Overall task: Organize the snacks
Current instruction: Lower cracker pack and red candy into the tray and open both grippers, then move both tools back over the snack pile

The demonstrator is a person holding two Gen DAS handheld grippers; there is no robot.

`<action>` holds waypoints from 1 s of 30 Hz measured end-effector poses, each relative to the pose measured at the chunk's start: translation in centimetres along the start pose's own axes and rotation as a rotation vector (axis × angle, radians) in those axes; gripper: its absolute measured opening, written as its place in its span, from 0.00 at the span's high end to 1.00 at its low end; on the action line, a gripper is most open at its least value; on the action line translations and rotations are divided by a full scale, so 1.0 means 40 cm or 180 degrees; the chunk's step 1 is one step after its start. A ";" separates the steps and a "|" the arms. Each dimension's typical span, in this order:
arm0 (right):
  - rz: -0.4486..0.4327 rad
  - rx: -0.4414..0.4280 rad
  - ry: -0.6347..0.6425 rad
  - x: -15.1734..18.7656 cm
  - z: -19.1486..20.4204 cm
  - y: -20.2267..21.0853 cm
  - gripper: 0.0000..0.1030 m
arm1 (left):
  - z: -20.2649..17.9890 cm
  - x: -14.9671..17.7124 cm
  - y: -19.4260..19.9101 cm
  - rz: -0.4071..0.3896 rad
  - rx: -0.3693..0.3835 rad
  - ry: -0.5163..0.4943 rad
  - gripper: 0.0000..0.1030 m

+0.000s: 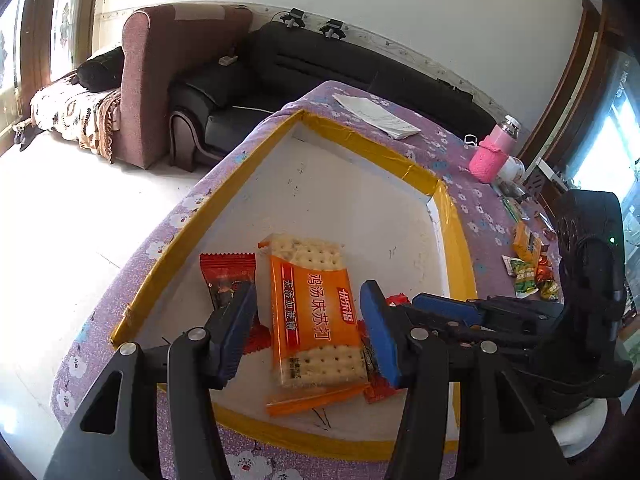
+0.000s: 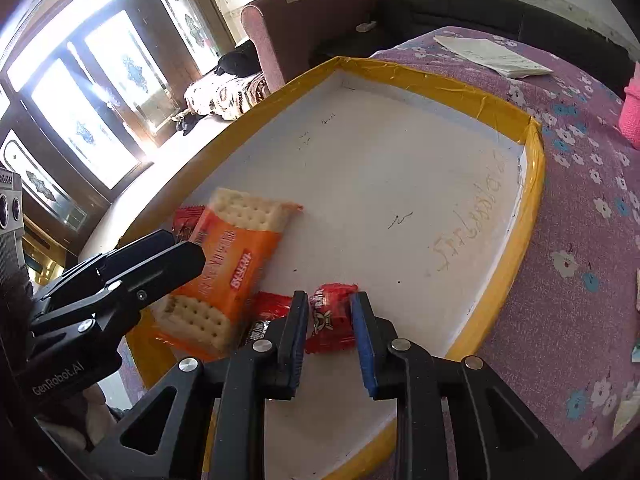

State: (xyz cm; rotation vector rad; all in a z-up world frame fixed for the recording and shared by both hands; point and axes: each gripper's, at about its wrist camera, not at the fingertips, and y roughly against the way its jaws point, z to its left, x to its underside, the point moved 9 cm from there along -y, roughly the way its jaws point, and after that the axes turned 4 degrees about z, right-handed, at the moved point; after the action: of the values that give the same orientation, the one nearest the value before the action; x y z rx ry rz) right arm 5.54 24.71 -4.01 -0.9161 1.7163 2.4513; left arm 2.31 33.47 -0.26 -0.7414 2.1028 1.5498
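While both grippers hang over the yellow-taped tray (image 2: pixel 534 184), the step in hand looks like dropping snacks into it. The left gripper (image 1: pixel 308 326) straddles the orange soda cracker pack (image 1: pixel 314 312), which lies flat on the tray floor; whether its pads press the wrapper I cannot tell. The right gripper (image 2: pixel 330 334) stands narrowly parted around a small red candy packet (image 2: pixel 332 318) at the tray's near edge, pads apparently just clear of it. More snacks (image 1: pixel 530 264) wait on the purple floral tablecloth (image 1: pixel 476 216). Next, probably, each gripper must let go fully, lift clear and reach for those.
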 end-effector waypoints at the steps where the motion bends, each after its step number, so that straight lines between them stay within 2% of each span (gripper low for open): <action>1: -0.0040 -0.0022 -0.0016 -0.001 -0.001 0.014 0.71 | -0.003 -0.004 0.015 -0.0044 0.0037 0.0009 0.49; 3: -0.0125 -0.0046 -0.0054 -0.010 -0.004 0.048 0.68 | -0.007 -0.007 0.048 -0.0134 0.0078 0.0031 0.49; 8: -0.0420 -0.0163 -0.0197 0.006 -0.036 0.170 0.67 | -0.036 -0.016 0.151 -0.0427 0.0155 0.0102 0.49; 13: -0.0831 -0.0175 -0.0301 0.055 -0.102 0.361 0.64 | -0.107 -0.035 0.298 -0.0837 0.0263 0.0104 0.49; 18: -0.1205 -0.0004 -0.0405 0.103 -0.207 0.574 0.64 | -0.142 -0.057 0.477 -0.1271 0.0254 0.0124 0.47; 21: -0.1455 0.0022 -0.0496 0.130 -0.274 0.735 0.63 | -0.114 -0.076 0.599 -0.1578 0.0051 0.0211 0.43; 25: -0.1790 0.0078 -0.0713 0.150 -0.370 0.980 0.61 | -0.040 -0.114 0.772 -0.1978 -0.0474 0.0293 0.41; 27: -0.2005 0.0095 -0.0836 0.146 -0.413 1.100 0.61 | 0.005 -0.132 0.856 -0.2158 -0.0807 0.0339 0.38; 29: -0.2232 0.0179 -0.0948 0.141 -0.461 1.221 0.58 | 0.054 -0.161 0.938 -0.2321 -0.1229 0.0363 0.28; 30: -0.2327 0.0243 -0.0996 0.135 -0.485 1.276 0.56 | 0.074 -0.177 0.970 -0.2378 -0.1457 0.0348 0.28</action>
State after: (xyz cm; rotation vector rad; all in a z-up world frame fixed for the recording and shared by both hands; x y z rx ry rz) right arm -7.05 -14.04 32.72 -0.8823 1.0967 1.9002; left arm -17.00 46.62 31.66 -1.5743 1.2659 1.5484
